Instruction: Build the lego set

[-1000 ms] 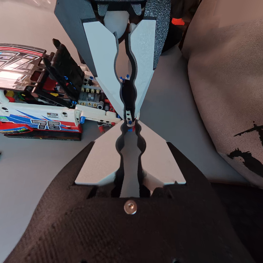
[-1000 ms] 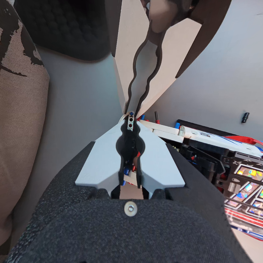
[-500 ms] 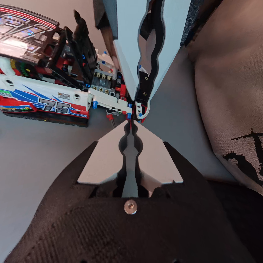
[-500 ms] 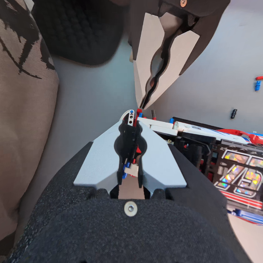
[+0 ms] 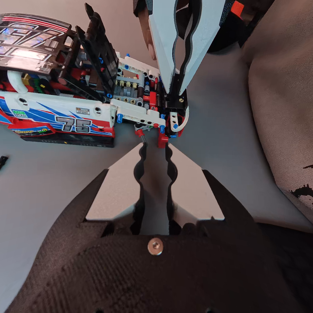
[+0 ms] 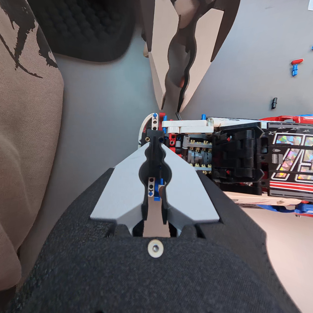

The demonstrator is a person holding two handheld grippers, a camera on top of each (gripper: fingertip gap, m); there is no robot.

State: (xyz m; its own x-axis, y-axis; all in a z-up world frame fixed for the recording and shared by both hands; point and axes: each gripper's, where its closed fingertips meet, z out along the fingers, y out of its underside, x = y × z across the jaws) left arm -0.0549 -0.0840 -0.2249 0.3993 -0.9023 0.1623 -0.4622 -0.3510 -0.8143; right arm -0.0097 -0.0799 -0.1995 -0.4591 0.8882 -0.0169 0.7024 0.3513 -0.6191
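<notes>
A white, red and blue lego race car with a black sticker roof lies on the grey table, its black hood panel raised over the engine; it also shows in the right wrist view. My right gripper is shut on a black front piece at the car's nose; in the left wrist view it comes down from above. My left gripper is open and empty just in front of the nose, next to a red piece and a grey axle. It also shows in the right wrist view.
A beige printed cushion lies right beside the car's nose; it also shows in the right wrist view. A black quilted object sits behind. A loose red-and-blue pin and a black pin lie on the table beyond the car. Across from one pair of fingers to the other is roughly 6 cm. The left tips stand about 15 cm off the black pin.
My left gripper has opened and drawn back a little from the car's nose. My right gripper stays shut on the black front piece, now set at the car's front.
</notes>
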